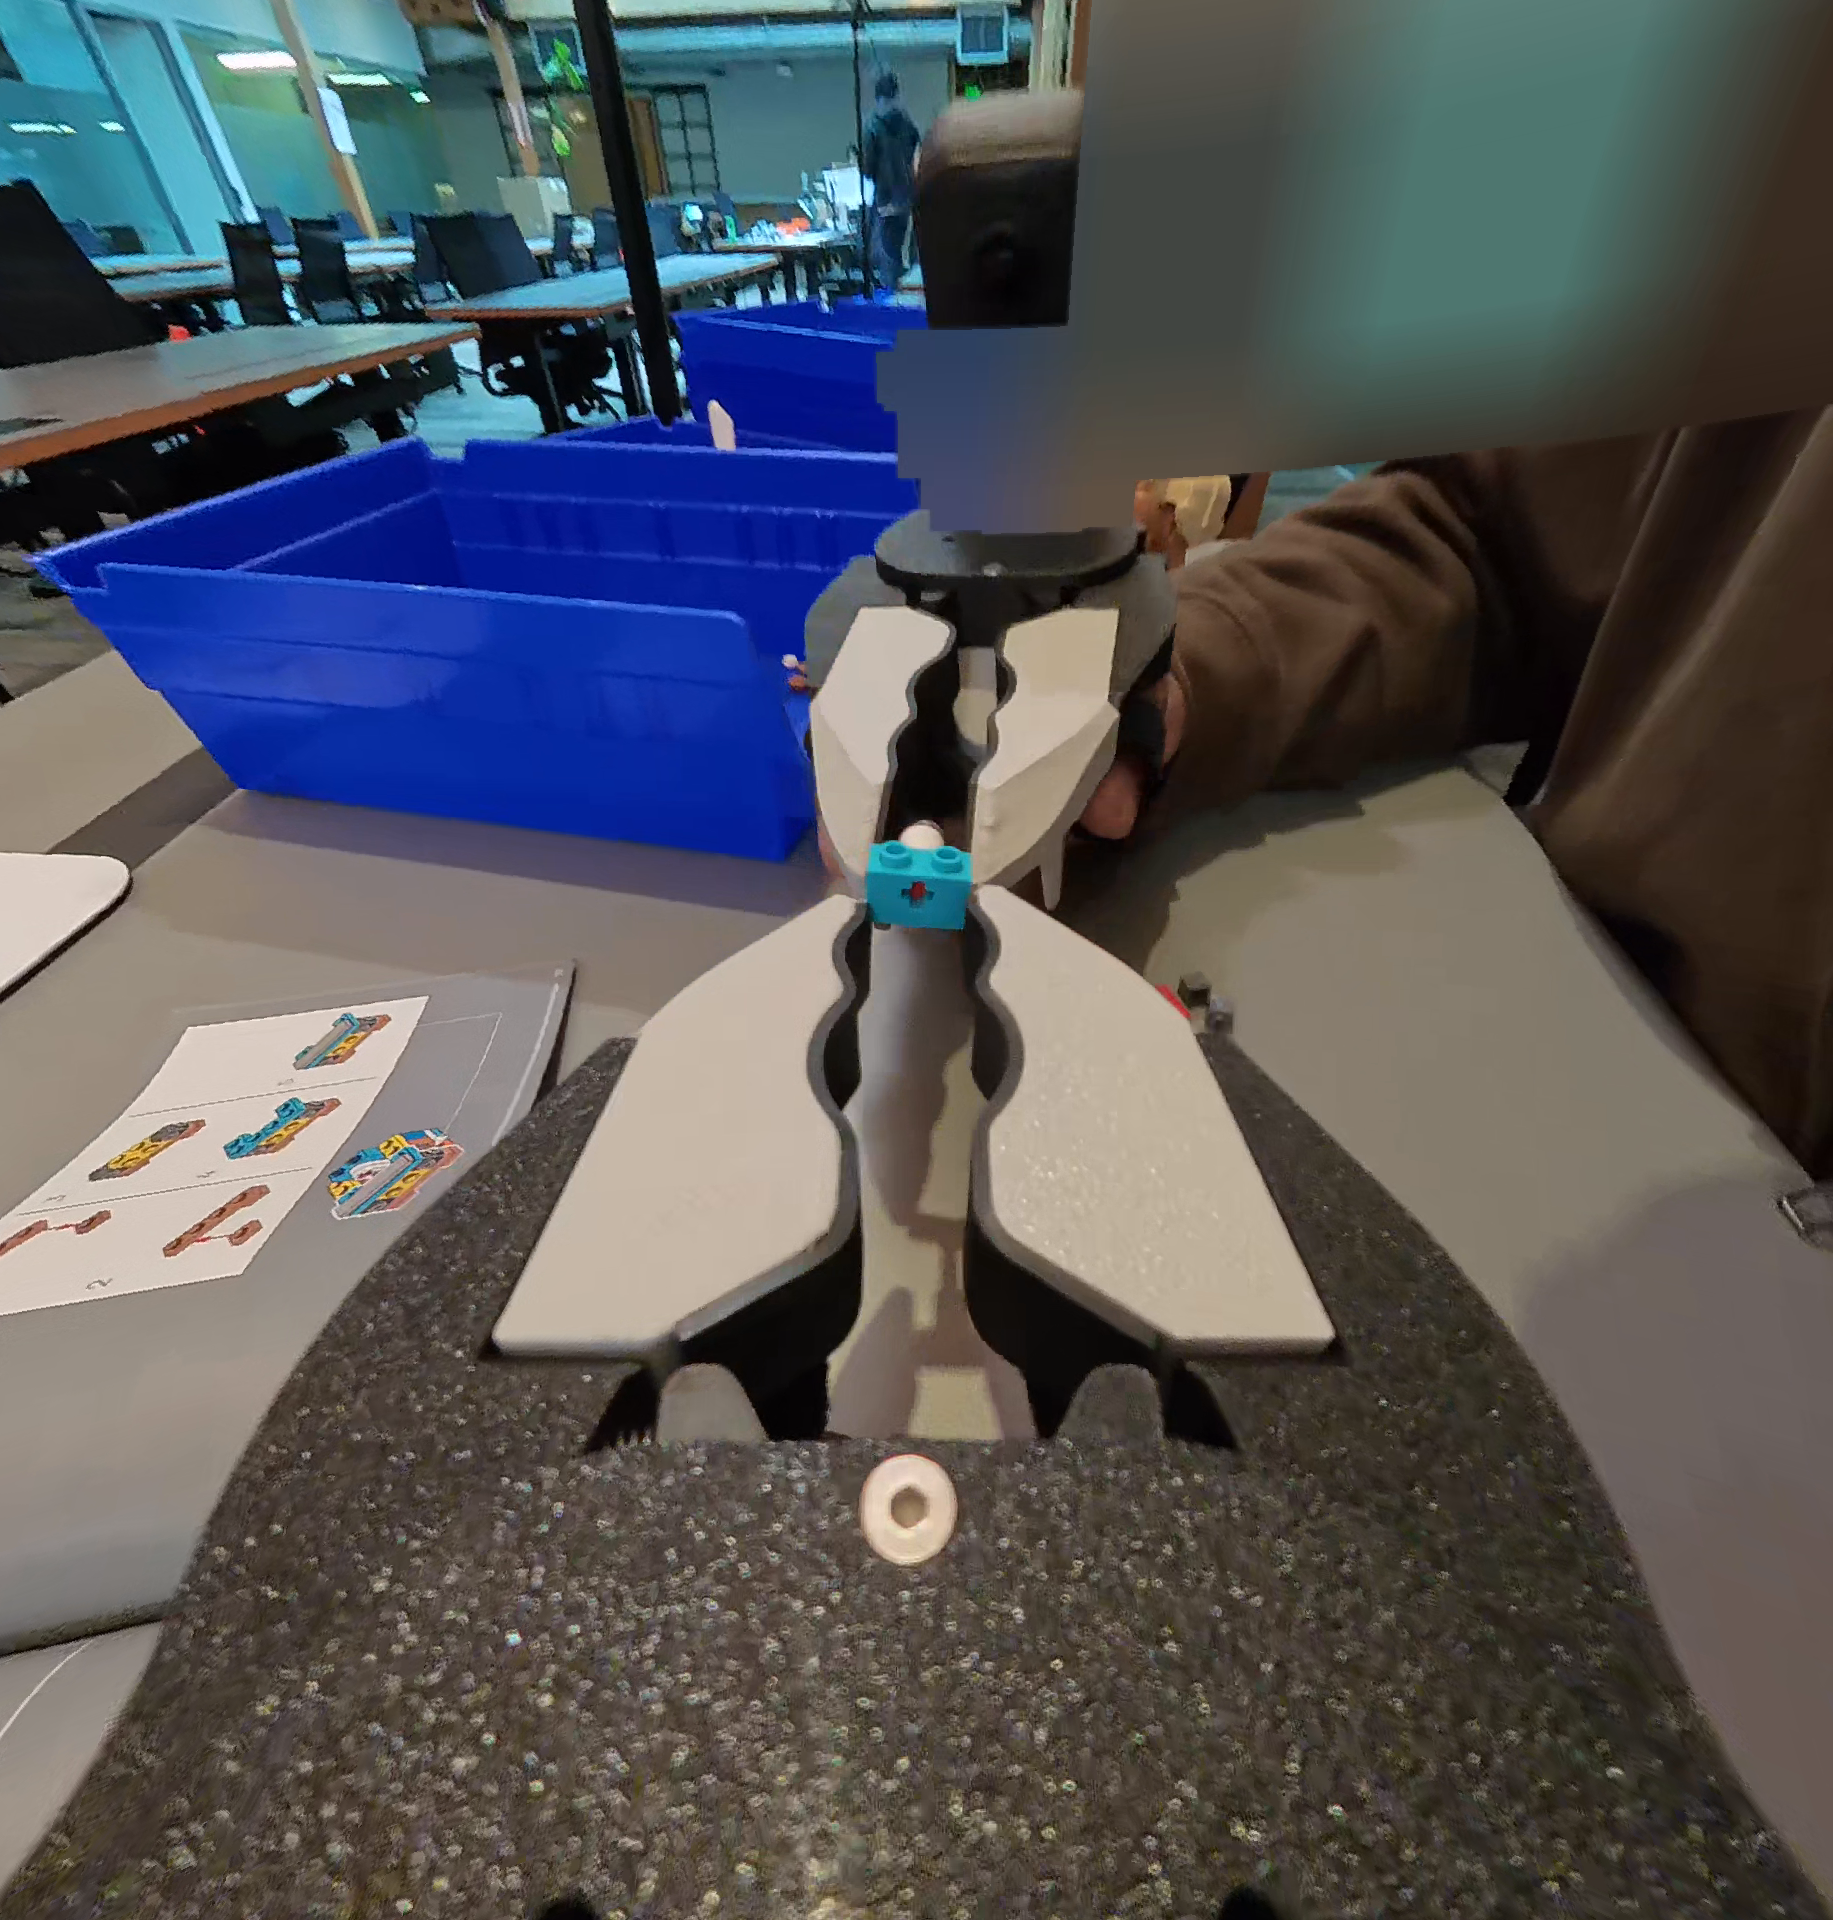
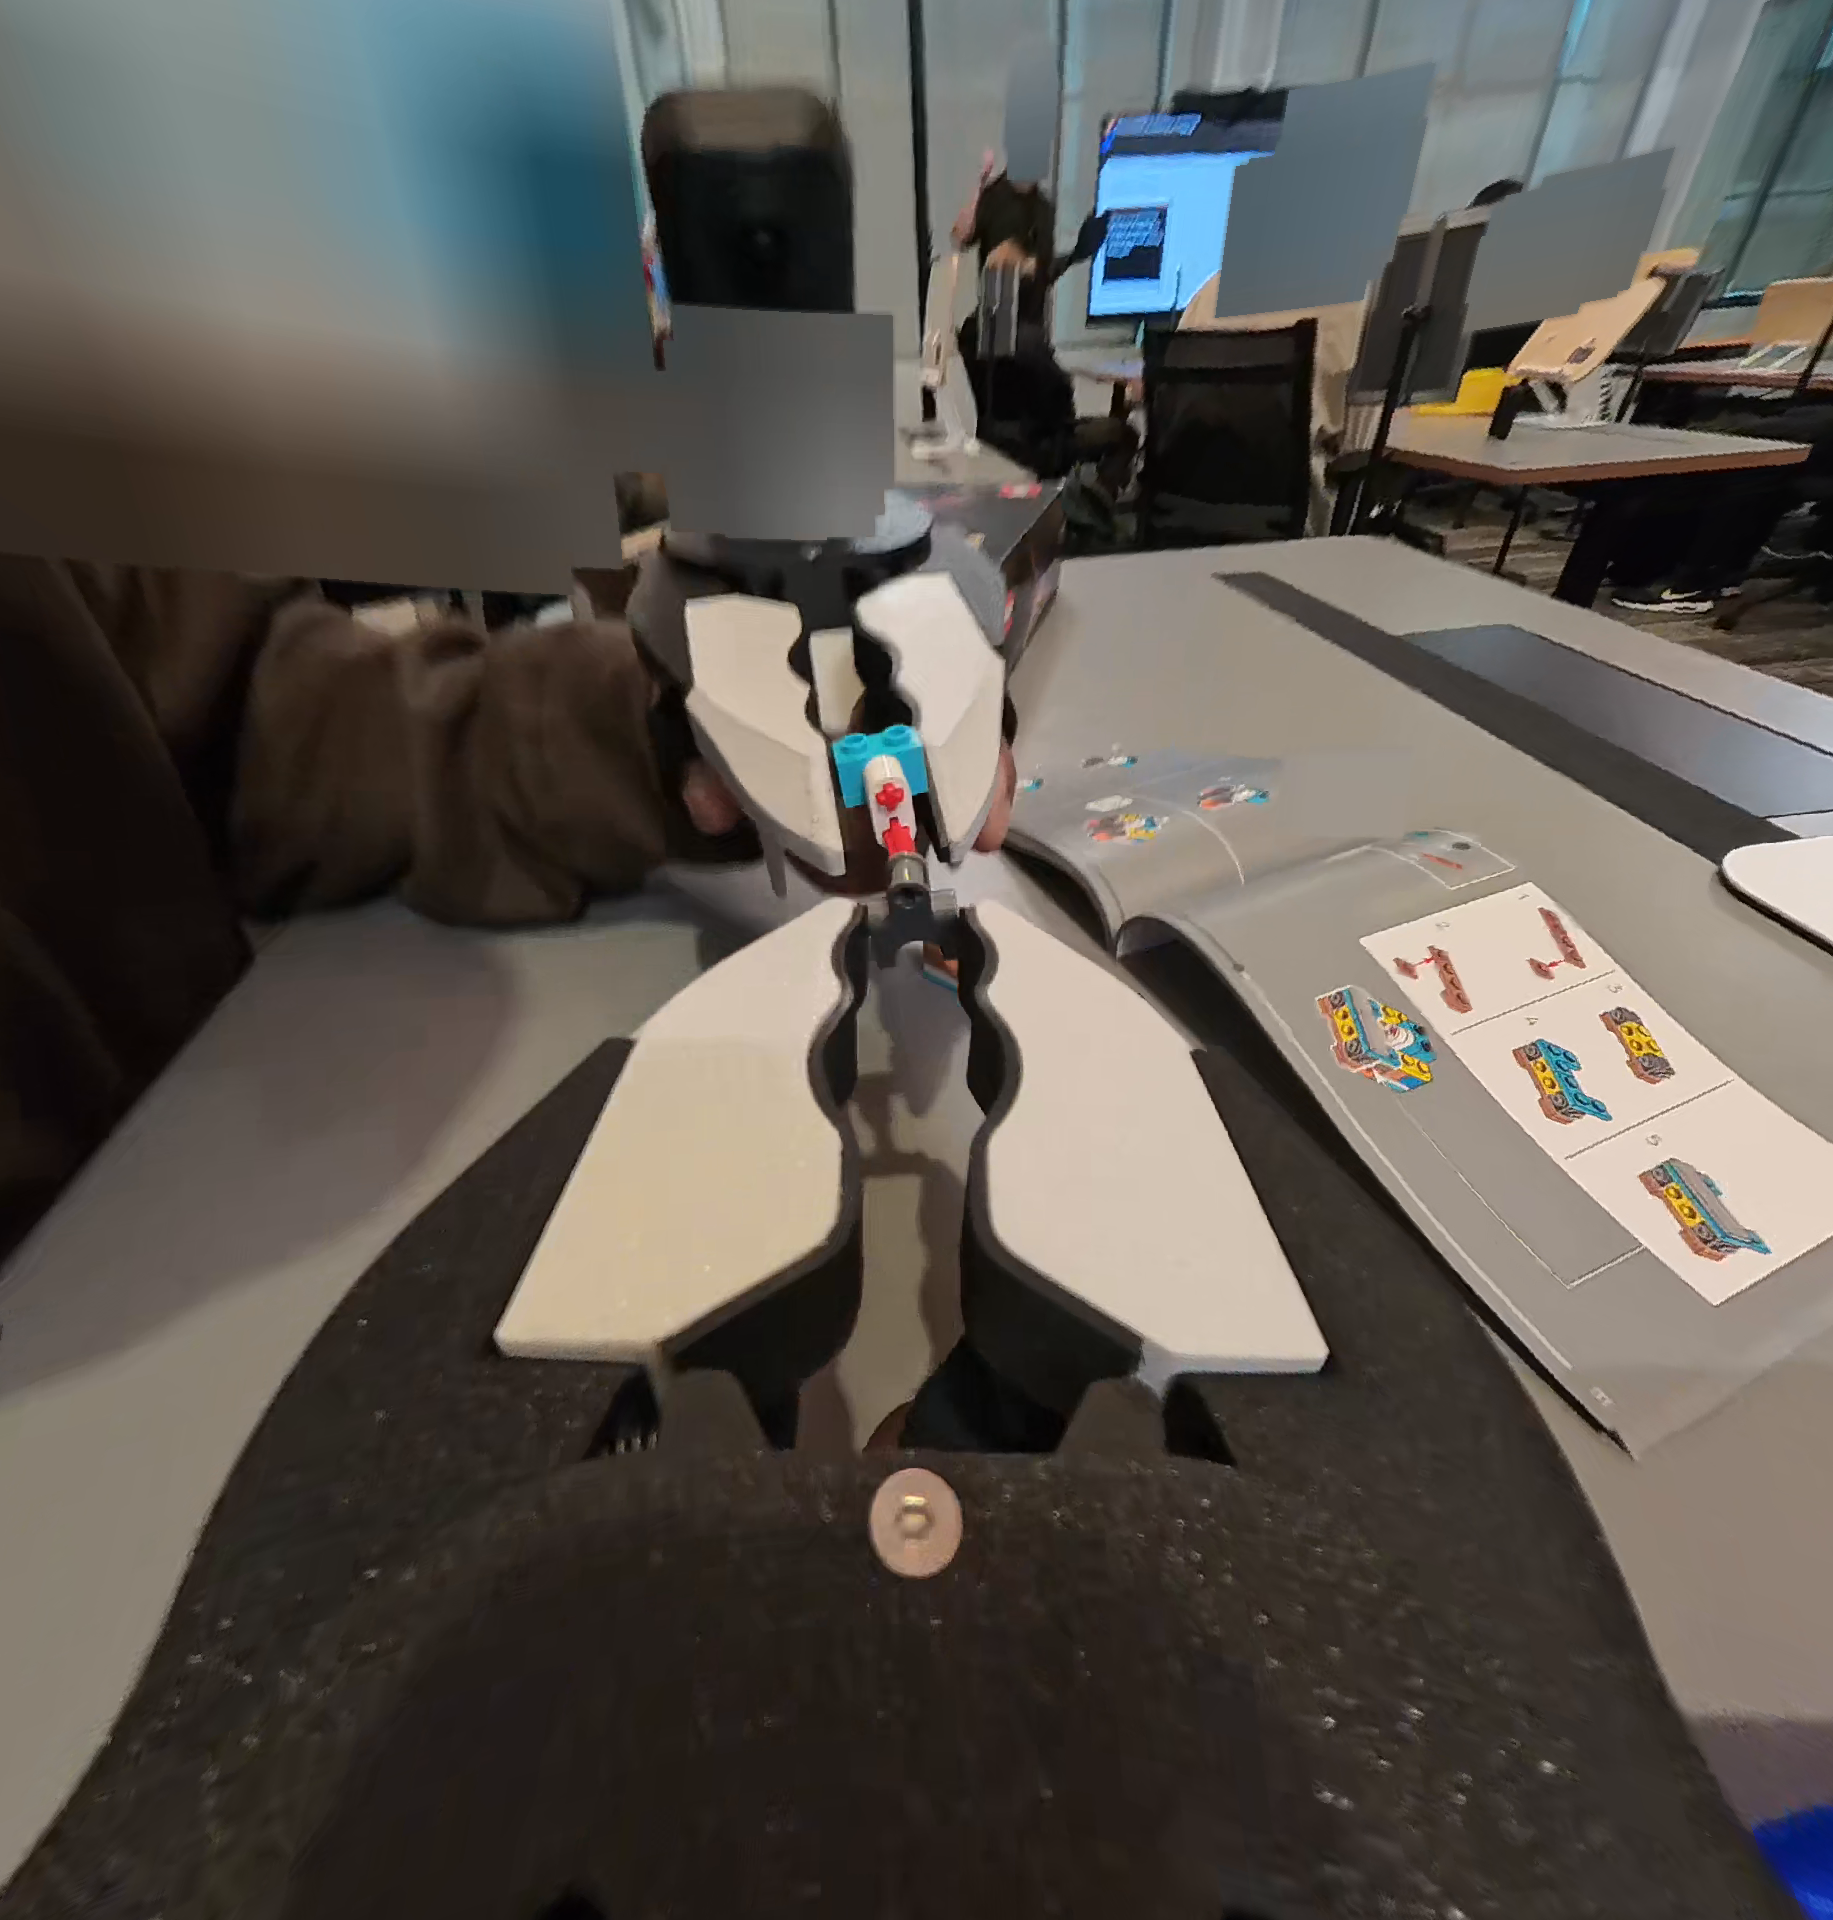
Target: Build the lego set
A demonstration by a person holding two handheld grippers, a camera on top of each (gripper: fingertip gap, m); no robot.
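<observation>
The lego assembly hangs above the grey table (image 1: 1359,1039), pinched between the two grippers, which face each other tip to tip. Farthest left in the left wrist view lies the open instruction booklet (image 1: 237,1132), flat on the table, with the blue bins (image 1: 424,665) behind it. At the centre, the left gripper (image 1: 914,902) has its fingertips clamped on the teal brick (image 1: 914,885), which sits right at the very tips, studs up, a red cross-shaped axle end showing in its face. Just beyond it the right gripper (image 1: 969,842) points back at the camera, a brown sleeve (image 1: 1411,623) behind it to the right.

In the right wrist view the sleeve is at the left. At the centre, the right gripper (image 2: 914,920) is closed on a small dark piece (image 2: 912,914) at its tips. From that piece a thin red and white axle (image 2: 888,805) rises at a tilt into the teal brick (image 2: 876,764), held in the left gripper (image 2: 881,790) opposite. The booklet (image 2: 1514,1039) lies to the right.
</observation>
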